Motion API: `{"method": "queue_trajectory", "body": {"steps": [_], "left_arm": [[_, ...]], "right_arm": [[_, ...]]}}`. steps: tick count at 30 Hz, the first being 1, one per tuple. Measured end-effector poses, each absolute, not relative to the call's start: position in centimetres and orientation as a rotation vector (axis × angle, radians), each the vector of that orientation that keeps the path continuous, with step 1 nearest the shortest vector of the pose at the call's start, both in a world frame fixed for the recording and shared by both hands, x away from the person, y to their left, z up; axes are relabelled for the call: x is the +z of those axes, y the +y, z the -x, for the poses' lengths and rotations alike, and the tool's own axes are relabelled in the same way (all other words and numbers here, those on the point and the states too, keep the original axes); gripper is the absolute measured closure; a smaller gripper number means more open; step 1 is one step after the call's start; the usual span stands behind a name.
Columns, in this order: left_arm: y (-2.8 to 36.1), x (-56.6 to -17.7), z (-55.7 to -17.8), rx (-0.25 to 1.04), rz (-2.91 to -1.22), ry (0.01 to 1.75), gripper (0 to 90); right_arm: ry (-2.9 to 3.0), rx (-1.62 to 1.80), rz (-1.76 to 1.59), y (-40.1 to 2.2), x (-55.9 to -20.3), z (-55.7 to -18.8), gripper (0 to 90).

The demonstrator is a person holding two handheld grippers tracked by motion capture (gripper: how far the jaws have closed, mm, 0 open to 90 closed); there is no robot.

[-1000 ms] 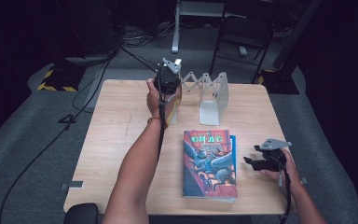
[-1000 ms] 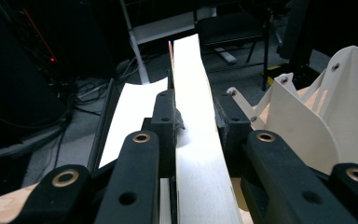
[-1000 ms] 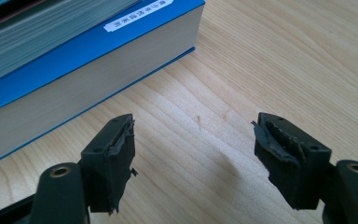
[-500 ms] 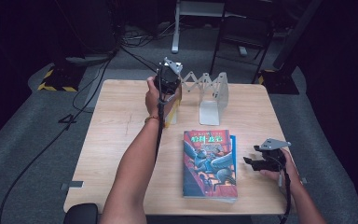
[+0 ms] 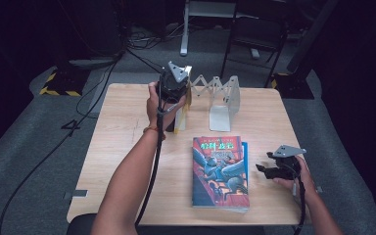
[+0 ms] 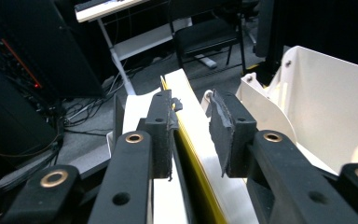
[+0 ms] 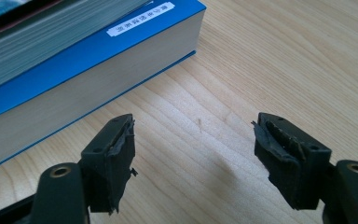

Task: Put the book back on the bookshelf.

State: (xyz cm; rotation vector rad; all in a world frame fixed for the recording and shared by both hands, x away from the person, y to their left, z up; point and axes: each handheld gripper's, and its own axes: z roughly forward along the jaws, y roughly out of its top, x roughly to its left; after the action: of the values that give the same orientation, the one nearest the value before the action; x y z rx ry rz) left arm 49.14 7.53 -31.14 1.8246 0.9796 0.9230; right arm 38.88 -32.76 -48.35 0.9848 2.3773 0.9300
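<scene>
A: From the high view, where are things?

B: The left tool (image 5: 175, 84) is held up at the far side of the wooden surface (image 5: 122, 147), at the near end of a white folding book rack (image 5: 220, 100). A thin book with a yellow edge (image 5: 181, 113) stands upright there, just under that tool. The right tool (image 5: 274, 169) rests low near the right edge of the surface, just beside a stack of two books, an illustrated one (image 5: 220, 169) lying on a blue one (image 5: 245, 161).

A: And from the left gripper view?

B: The thin book with the yellow edge (image 6: 191, 140) runs upright between the two black jaws. The left pad (image 6: 163, 130) lies against its yellow side, while the right pad (image 6: 221, 130) stands off the white cover with a visible gap. The jaws have just been opening, so the book is between them but not clamped. The white rack (image 6: 326, 98) rises just to the right.

A: The right gripper view?

B: The jaws stand well apart over bare wood (image 7: 270, 70), nothing between them. The blue book (image 7: 98, 79) lies just ahead and to the left, with the other book's page edges (image 7: 42, 46) on top of it. The pads touch neither.
</scene>
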Motion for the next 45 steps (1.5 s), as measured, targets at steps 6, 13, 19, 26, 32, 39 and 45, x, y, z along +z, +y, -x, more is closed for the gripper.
{"method": "queue_trajectory", "body": {"steps": [6, 13, 19, 26, 32, 39, 45], "left_arm": [[9.2, -31.2, -47.0, 0.895, -1.815, 0.923, 68.0], [11.2, -32.5, -44.2, 0.851, -1.858, 0.861, 70.4], [12.4, -35.4, -41.9, 0.799, -1.935, 0.808, 68.3], [13.5, -40.4, -39.7, 0.676, -2.049, 0.786, 65.4], [13.9, -43.5, -38.4, 0.597, -2.136, 0.754, 62.7], [14.2, -45.9, -37.5, 0.524, -2.218, 0.74, 53.3], [14.3, -47.8, -37.0, 0.432, -2.254, 0.712, 46.7]], "right_arm": [[2.374, 0.934, -0.989, -32.8, -48.2, -38.8, 29.4], [2.376, 0.934, -0.987, -32.6, -48.2, -38.7, 29.3], [2.362, 0.928, -0.999, -32.6, -47.9, -38.6, 29.3], [2.357, 0.934, -0.994, -32.4, -47.6, -38.4, 29.3], [2.351, 0.949, -0.977, -32.1, -47.1, -38.1, 29.3], [2.347, 0.965, -0.953, -31.8, -46.6, -37.7, 29.3], [2.272, 1.006, -0.98, -32.2, -45.4, -37.3, 30.8]]}}
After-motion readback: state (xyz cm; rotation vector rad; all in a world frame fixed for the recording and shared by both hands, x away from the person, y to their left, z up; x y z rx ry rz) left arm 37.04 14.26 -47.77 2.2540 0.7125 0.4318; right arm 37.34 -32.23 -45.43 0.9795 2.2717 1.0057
